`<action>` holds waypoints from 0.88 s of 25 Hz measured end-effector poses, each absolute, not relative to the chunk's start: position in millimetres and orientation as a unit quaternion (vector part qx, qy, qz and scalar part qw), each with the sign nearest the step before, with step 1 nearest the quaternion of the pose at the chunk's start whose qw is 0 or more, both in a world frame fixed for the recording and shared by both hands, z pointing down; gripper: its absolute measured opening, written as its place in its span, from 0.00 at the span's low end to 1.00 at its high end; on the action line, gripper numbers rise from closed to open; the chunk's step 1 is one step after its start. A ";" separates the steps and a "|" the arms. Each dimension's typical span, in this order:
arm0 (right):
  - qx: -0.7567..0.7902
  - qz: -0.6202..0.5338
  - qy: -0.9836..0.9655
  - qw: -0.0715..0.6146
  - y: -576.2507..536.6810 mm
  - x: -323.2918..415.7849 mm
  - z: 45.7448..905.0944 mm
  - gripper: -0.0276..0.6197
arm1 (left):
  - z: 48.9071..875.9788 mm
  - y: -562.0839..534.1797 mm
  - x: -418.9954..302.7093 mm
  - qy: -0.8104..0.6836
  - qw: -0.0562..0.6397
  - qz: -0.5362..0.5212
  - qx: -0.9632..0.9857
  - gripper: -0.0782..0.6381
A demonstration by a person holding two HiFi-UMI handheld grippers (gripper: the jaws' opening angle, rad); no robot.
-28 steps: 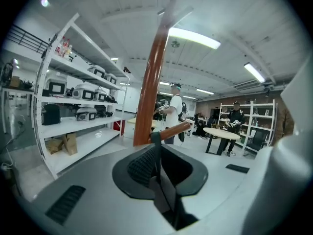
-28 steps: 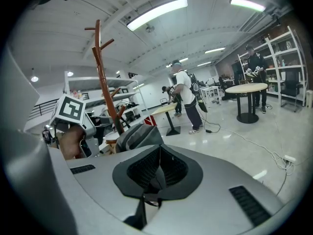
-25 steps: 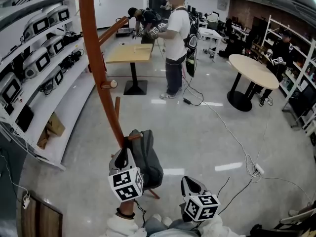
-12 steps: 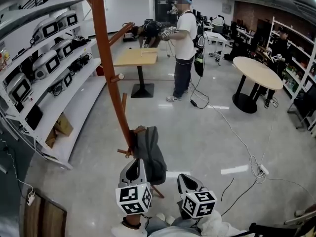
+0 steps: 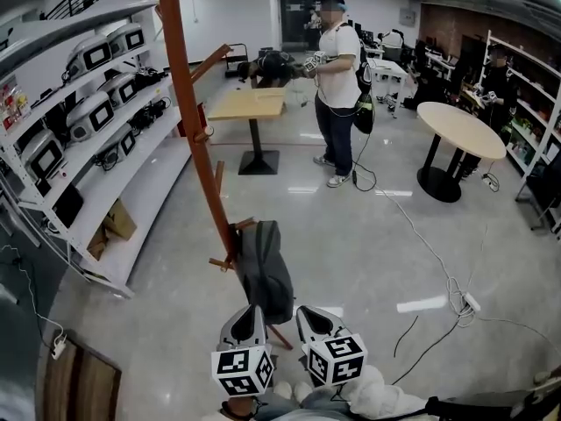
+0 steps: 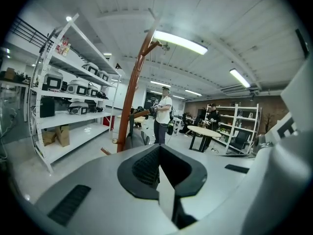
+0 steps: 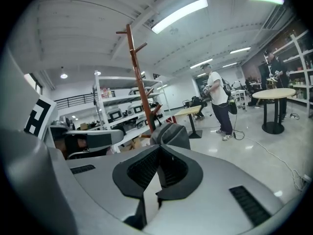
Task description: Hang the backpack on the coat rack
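The dark grey backpack (image 5: 264, 271) hangs low on the brown wooden coat rack (image 5: 197, 139), its top strap over a short peg. Both grippers sit below it at the frame's bottom, apart from it. My left gripper (image 5: 244, 322) and my right gripper (image 5: 311, 320) are side by side, jaws closed with nothing between them. In the left gripper view the gripper (image 6: 159, 153) points toward the rack (image 6: 133, 99) and the small backpack (image 6: 134, 140). The right gripper view has the gripper (image 7: 159, 155) below the backpack (image 7: 170, 133) and the rack (image 7: 139, 80).
White shelves (image 5: 83, 117) with equipment run along the left. A person (image 5: 337, 82) stands beside a square wooden table (image 5: 252, 105). A round table (image 5: 461, 130) is at the right. A cable and power strip (image 5: 471, 302) lie on the floor.
The left gripper has drawn back from the backpack's side toward me. Both grippers now sit close together below the bag, which stays on the rack. The person in the background stepped right.
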State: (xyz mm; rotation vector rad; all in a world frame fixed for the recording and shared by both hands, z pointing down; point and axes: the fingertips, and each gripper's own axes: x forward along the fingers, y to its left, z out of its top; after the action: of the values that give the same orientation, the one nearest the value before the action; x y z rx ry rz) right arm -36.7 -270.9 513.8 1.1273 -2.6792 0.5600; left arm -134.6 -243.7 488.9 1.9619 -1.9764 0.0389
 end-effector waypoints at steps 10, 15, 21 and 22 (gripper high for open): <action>0.389 0.168 -0.902 0.082 -249.6 -43.3 499.4 0.06 | 484.0 -233.3 -136.7 -0.697 0.176 0.013 0.695 0.11; 0.404 0.164 -0.897 0.069 -233.7 -49.5 495.5 0.06 | 483.6 -214.2 -140.9 -0.688 0.171 0.012 0.705 0.11; 0.427 0.169 -0.887 0.057 -211.1 -52.4 491.6 0.06 | 483.0 -193.3 -148.9 -0.681 0.171 0.011 0.712 0.11; 0.426 0.169 -0.887 0.059 -207.0 -54.0 490.9 0.06 | 482.2 -190.1 -150.9 -0.682 0.172 0.010 0.711 0.11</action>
State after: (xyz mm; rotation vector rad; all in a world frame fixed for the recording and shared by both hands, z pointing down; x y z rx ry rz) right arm -54.0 -207.0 490.9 1.2920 -2.6863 0.5110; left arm -150.9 -190.1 482.2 2.0186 -1.9349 0.0271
